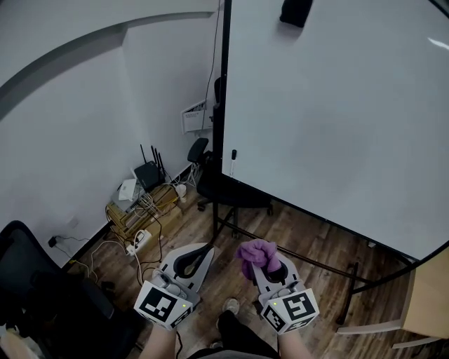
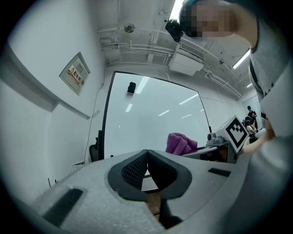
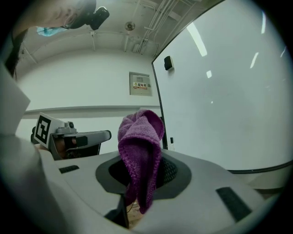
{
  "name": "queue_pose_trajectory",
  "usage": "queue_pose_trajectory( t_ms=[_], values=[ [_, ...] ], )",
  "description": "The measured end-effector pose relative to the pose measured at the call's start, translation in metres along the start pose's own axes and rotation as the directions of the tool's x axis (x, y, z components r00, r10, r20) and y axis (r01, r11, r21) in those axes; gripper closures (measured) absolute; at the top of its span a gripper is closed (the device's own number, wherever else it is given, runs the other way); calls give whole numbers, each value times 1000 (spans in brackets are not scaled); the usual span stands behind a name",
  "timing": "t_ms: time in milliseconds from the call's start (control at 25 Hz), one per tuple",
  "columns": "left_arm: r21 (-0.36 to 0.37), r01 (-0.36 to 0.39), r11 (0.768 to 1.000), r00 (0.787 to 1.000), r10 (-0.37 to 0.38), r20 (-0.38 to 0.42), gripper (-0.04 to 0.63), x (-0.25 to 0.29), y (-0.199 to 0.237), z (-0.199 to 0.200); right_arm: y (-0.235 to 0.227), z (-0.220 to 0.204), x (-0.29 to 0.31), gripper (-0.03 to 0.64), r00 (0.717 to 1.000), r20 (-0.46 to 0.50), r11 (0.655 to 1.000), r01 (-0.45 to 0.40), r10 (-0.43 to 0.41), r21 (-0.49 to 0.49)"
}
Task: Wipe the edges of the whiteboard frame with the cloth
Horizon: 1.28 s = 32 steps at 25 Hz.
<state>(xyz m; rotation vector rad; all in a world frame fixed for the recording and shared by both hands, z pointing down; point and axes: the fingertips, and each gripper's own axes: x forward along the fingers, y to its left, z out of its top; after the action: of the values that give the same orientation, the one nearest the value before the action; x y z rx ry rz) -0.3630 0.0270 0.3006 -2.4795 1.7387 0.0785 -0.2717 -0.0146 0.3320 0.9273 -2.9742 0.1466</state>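
Observation:
The whiteboard [image 1: 337,112] stands on a black rolling frame, and its black left edge [image 1: 225,84] runs straight up the head view. A purple cloth [image 1: 257,254] is bunched in my right gripper [image 1: 263,264], which is shut on it low in front of the board. In the right gripper view the cloth [image 3: 139,151] hangs out between the jaws, with the board's edge [image 3: 160,105] behind it. My left gripper [image 1: 200,256] sits beside it to the left, jaws shut and empty. The left gripper view shows the cloth [image 2: 181,143] and the board [image 2: 151,119].
A black office chair [image 1: 221,186] stands just left of the board's base. Routers, cables and a power strip [image 1: 140,210] lie by the wall on the wooden floor. A black eraser [image 1: 295,12] sticks near the board's top. Another black chair [image 1: 42,301] is at lower left.

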Motion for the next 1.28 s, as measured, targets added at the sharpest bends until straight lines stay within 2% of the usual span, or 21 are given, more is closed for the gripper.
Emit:
queue_pose_trajectory(
  t_ms=[440, 680, 1000, 1280],
  values=[
    [19, -18, 1000, 1000, 18, 12, 578, 92, 90, -7, -67, 6, 123, 537, 999, -44, 1000, -17, 16, -22],
    [8, 4, 1000, 1000, -4, -14, 578, 125, 123, -21, -88, -13, 170, 537, 995, -99, 1000, 0, 1, 11],
    [-58, 123, 991, 987, -128, -94, 578, 156, 146, -50, -109, -35, 215, 537, 987, -131, 993, 101, -92, 59],
    [-99, 265, 959, 957, -274, -97, 578, 171, 166, -72, -118, -59, 250, 537, 966, -168, 975, 210, -196, 72]
  ],
)
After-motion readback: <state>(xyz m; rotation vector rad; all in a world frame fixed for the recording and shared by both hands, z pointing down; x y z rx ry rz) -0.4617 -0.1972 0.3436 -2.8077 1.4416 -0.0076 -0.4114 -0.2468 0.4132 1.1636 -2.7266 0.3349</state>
